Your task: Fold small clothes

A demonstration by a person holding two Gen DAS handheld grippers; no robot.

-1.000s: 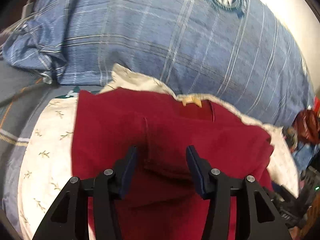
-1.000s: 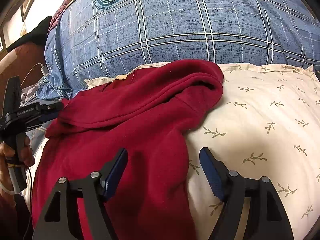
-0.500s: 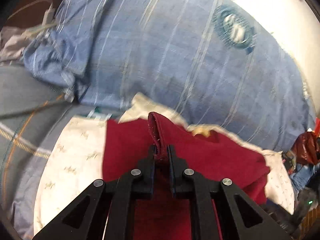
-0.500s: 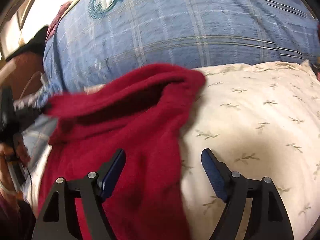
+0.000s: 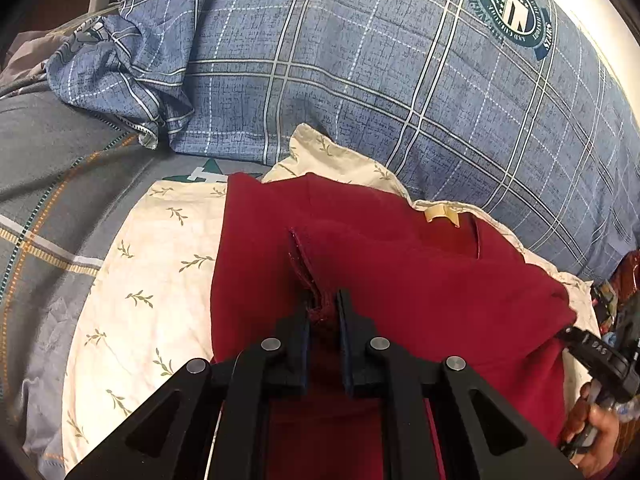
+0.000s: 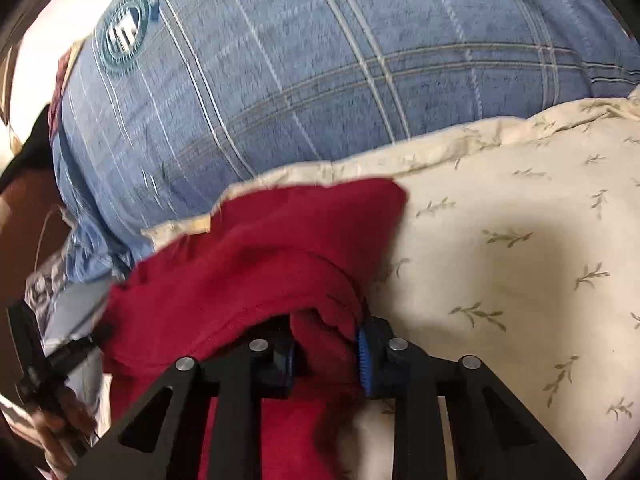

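Red garment [image 5: 400, 280]: spread on cream leaf-print pillow [image 5: 152, 280], tan neck label [image 5: 440, 213], no writing legible. Left tool [image 5: 323, 304]: pressed together, pinching raised fold of garment. Right tool [image 6: 326, 344]: nearly closed on bunched garment edge. Blue plaid pillow [image 5: 360, 60] behind: round crest emblem [image 5: 510, 4], ring text too small to read.

1. A dark red garment [image 5: 420, 280] lies rumpled on a cream leaf-print pillow [image 5: 152, 280].
2. A tan label shows at its neckline.
3. Two pinched folds stand raised.
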